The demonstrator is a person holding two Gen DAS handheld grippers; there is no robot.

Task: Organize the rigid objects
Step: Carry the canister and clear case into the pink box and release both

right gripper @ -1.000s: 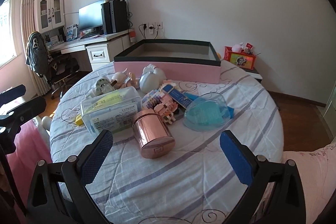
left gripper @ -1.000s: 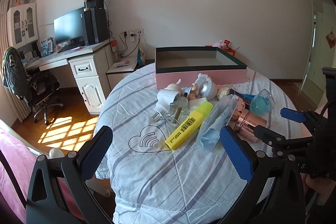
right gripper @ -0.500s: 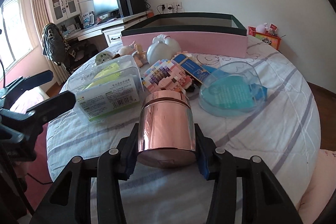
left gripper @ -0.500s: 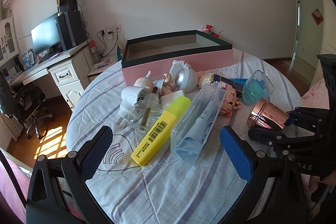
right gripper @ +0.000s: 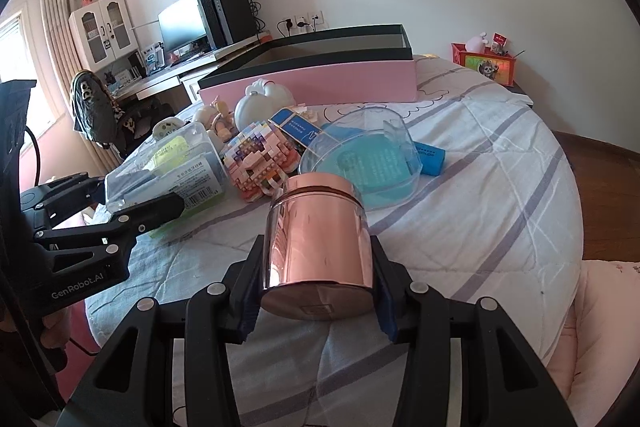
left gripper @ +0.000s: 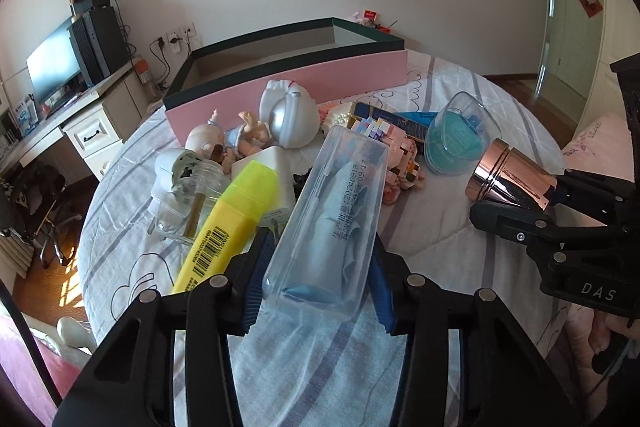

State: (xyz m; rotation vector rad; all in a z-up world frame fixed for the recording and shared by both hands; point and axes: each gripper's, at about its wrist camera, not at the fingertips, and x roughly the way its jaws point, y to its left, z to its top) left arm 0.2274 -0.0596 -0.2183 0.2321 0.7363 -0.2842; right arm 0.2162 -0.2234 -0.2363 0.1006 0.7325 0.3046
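Spreading widest across both views, the round worktop under its striped white quilt carries everything, and at its far edge sits the open pink box with a dark rim, apparently the place the loose things belong. Between box and claws lies the clutter: a clear dish with a blue insert, a white helmeted figure, a pink brick model, a yellow highlighter and a small glass bottle, all crowded and touching. The left claw is closed on the near end of a long clear plastic case, whose far end lies among the pile. The right claw is clamped around a rose-gold canister, tilted and seemingly raised off the quilt. By my reading the pick-up step is done for both and the carry to the box comes next; that calls for lifting each piece clear of its neighbours, especially the case beside the highlighter, then reaching over the box's front wall before letting go.
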